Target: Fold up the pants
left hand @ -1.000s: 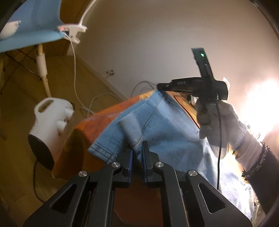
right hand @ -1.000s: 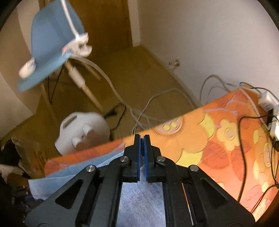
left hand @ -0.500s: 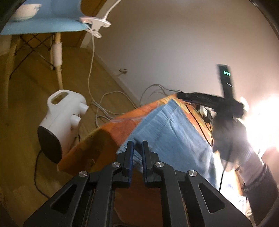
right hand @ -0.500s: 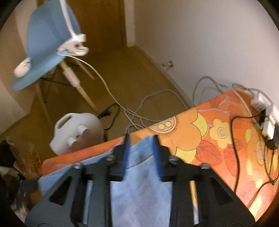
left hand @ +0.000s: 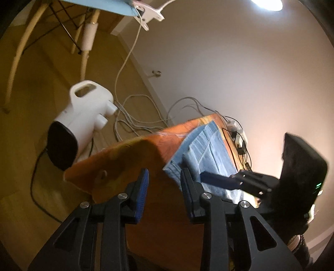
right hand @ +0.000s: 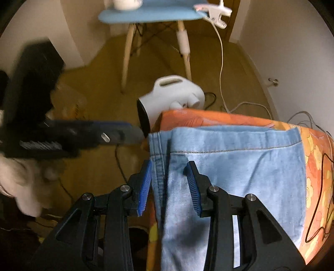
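Light blue jeans (right hand: 240, 166) lie flat on the orange flowered tablecloth (right hand: 208, 118), their hem along the far table edge. My right gripper (right hand: 169, 181) hovers open over the jeans' left side seam, which runs between the blue pads untouched. My left gripper (left hand: 165, 187) is off the table corner, its jaws opening with no cloth between them. The jeans' corner (left hand: 177, 164) sits just past its right finger. In the right wrist view the left gripper (right hand: 125, 133) points at that corner from the left, held by a white-gloved hand (right hand: 20, 177).
A white handled appliance (right hand: 173, 93) stands on the wooden floor beside the table corner, among loose cables (left hand: 133, 125). Behind it is a blue chair (right hand: 150, 12) with a clip lamp. A power strip (left hand: 235, 129) and wires lie on the cloth by the wall.
Both grippers have let go of the jeans and stand open. The jeans now lie flat. The right gripper swung across to the jeans' left seam; the left drifted off the table corner.
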### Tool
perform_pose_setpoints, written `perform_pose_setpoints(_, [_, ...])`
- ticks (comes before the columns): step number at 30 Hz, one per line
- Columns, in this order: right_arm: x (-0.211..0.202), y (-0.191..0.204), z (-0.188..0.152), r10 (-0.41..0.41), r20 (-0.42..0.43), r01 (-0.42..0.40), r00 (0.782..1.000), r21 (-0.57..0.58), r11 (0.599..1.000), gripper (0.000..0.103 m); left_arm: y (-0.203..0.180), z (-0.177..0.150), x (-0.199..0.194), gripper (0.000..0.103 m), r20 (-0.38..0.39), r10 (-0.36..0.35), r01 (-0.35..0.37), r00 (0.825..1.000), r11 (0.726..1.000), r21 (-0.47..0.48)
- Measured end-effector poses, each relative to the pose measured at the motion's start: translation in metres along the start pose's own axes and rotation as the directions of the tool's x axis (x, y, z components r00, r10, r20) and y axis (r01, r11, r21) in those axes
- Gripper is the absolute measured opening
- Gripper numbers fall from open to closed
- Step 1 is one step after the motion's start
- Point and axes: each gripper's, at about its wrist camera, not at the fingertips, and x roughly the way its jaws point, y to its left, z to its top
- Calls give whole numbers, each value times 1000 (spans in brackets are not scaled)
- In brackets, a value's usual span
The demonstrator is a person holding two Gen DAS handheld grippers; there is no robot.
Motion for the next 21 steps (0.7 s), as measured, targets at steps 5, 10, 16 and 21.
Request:
perform_pose_setpoints(5, [3, -10, -4, 13, 9, -14, 1000, 61, 998, 28, 4, 5, -5, 30, 4, 2, -2, 1000, 1000, 12])
perform_pose_setpoints(10, [-2, -23, -4, 34, 27, -37, 999, 130, 991, 27, 7, 2, 0, 30, -13, -7, 7, 1000, 1000, 17])
perform_pose_setpoints(16, [8, -13, 3, -28, 4, 27, 1000, 90, 996, 30, 13, -3, 4, 30, -35, 2, -2, 999, 1000, 18])
perform_pose_setpoints(21, [9, -16, 7, -53, 3, 52, 999, 103, 993, 19, 13, -3, 2, 30, -35, 8, -7, 999, 999, 31])
